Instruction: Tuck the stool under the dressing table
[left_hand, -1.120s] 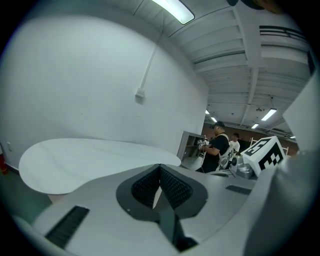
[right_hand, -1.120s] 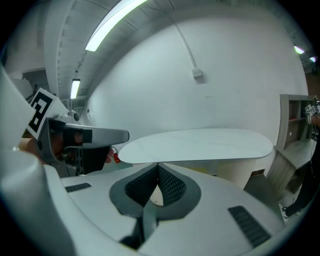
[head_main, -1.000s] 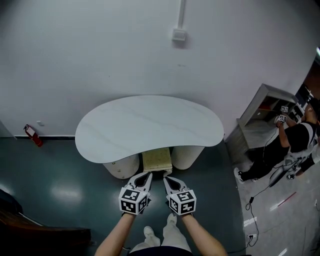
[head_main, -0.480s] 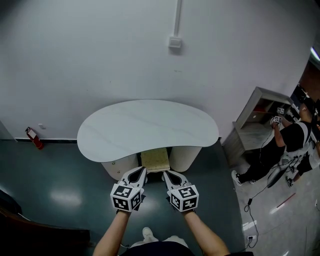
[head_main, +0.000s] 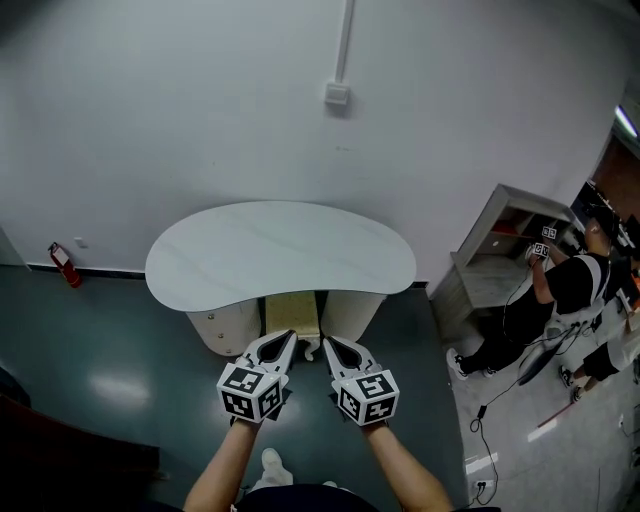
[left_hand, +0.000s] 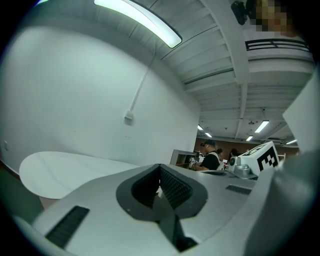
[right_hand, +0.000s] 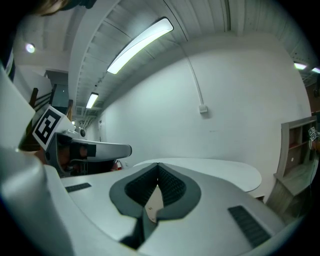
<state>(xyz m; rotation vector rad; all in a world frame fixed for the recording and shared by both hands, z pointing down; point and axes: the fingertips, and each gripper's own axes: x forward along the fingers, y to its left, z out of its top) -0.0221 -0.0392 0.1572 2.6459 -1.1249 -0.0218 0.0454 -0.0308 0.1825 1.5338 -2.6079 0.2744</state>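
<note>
Far to the left, a red fire extinguisher (head_main: 62, 266) stands on the floor against the wall. Right of it is the dressing table (head_main: 280, 255), its pale kidney-shaped worktop resting on two rounded pedestals, the left pedestal (head_main: 232, 326) and the right pedestal (head_main: 350, 312).

The left hand-held gripper (head_main: 284, 338) is held low in front of the worktop's front edge. Its own view shows its jaws pressed together at the tips with nothing clamped between them, pointing over the worktop towards the wall.

The stool (head_main: 292, 314), with a beige seat, sits on the floor between the two pedestals. Most of it is beneath the worktop, and only its near part shows past the front edge. Both gripper tips lie right at that near part; whether they touch it cannot be told.

The right hand-held gripper (head_main: 329, 343), just beside the left one, also has its jaws pressed together and grips nothing.

Further right, well apart from the table, a grey shelf unit (head_main: 495, 262) stands by the wall, and a person (head_main: 565, 295) in dark clothes stands beside it.
</note>
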